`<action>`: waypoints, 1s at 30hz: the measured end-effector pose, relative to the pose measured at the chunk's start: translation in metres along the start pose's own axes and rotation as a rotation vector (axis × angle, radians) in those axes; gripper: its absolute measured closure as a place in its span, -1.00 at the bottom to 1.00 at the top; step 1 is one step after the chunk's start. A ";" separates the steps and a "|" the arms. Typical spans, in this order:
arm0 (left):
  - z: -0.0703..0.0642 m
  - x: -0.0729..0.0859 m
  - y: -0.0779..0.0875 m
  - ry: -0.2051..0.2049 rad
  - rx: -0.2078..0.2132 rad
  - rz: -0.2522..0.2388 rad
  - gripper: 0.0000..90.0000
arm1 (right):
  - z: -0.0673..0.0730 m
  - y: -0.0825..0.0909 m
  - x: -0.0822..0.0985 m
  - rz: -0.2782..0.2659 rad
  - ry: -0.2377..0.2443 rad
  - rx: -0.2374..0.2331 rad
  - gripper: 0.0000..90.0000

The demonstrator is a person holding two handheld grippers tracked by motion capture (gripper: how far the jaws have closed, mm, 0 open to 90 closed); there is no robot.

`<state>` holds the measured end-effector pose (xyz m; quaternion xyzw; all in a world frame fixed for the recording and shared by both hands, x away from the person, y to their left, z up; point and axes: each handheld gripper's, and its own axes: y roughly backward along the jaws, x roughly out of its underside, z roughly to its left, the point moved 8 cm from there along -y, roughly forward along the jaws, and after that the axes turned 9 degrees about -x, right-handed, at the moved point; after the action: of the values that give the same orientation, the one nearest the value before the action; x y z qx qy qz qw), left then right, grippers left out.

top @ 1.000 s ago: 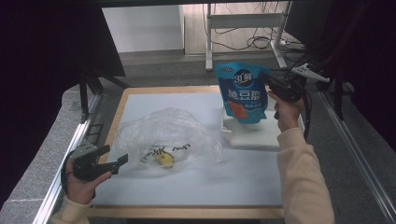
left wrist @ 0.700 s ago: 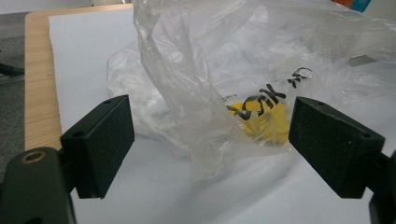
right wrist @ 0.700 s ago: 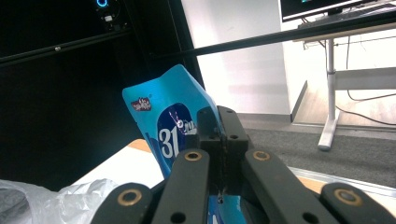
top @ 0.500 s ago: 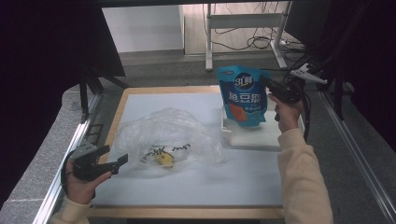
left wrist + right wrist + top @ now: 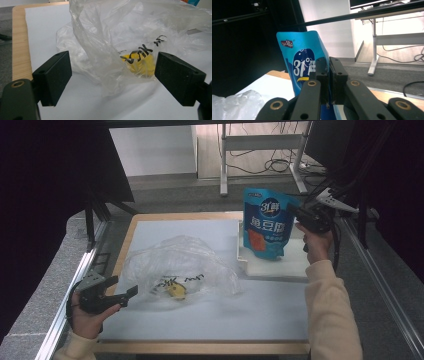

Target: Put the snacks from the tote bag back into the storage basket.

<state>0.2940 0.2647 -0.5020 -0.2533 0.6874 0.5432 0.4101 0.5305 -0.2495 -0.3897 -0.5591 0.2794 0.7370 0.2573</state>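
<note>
At left, we saw the left gripper (image 5: 122, 292), jaws spread, before a crumpled plastic bag (image 5: 182, 265) blurring something yellow (image 5: 175, 291) inside. At right, the right gripper (image 5: 295, 212) pinched the blue pouch (image 5: 265, 222), its bottom cut off, above a white tray (image 5: 280, 266).

The crumpled bag (image 5: 182, 265) is thin, clear, glossy plastic film with black print. The blue pouch (image 5: 266, 222) looks like shiny, smooth printed plastic. The surface (image 5: 200, 320) is matt white, edged in pale wood. The jaws carry matt black pads.
</note>
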 end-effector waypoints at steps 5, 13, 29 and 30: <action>-0.001 0.000 -0.001 -0.003 0.002 0.003 -0.68 | -0.004 0.005 0.002 0.004 -0.005 0.011 0.80; -0.001 0.000 0.000 -0.004 0.003 0.003 -0.68 | 0.004 0.009 0.001 0.033 0.020 0.022 0.59; -0.002 0.000 -0.002 -0.005 0.006 0.005 -0.68 | 0.009 0.026 0.019 0.071 0.053 0.104 0.04; -0.002 0.000 -0.001 -0.005 0.005 0.004 -0.68 | 0.010 0.027 0.021 0.075 0.048 0.105 0.01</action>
<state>0.2946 0.2625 -0.5029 -0.2497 0.6884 0.5427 0.4113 0.5003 -0.2607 -0.4046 -0.5516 0.3444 0.7168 0.2515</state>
